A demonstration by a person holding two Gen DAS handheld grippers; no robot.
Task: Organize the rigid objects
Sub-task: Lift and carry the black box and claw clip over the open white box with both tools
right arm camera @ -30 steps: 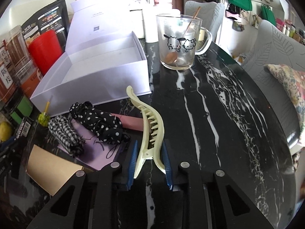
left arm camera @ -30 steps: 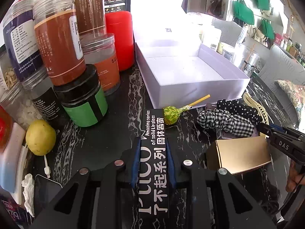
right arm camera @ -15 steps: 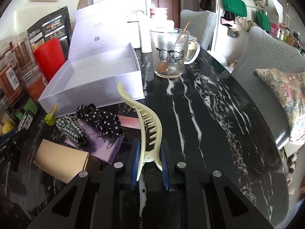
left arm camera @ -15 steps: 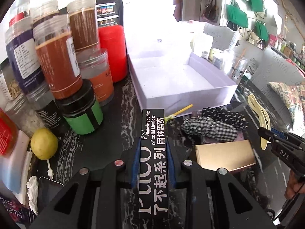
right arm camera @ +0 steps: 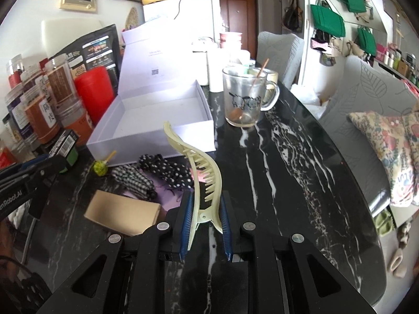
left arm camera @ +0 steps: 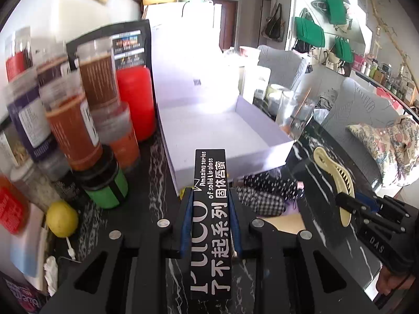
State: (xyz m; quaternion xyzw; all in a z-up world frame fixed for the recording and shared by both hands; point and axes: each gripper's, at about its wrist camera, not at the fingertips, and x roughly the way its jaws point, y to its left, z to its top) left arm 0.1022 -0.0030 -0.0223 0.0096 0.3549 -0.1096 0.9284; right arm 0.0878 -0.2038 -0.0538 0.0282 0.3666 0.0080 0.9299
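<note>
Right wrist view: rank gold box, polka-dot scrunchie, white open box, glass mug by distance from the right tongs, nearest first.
1. Flat gold cardboard box, just left of the right tongs.
2. Black polka-dot fabric scrunchie, ahead and left.
3. Open white cardboard box, farther ahead, left of centre.
4. Clear glass mug with a cartoon print, ahead and right, at about the white box's far end.

Jars (left arm camera: 78,120), a lemon (left arm camera: 62,218) and a glass mug (right arm camera: 244,96) stand on the black marble table (right arm camera: 301,183).
</note>
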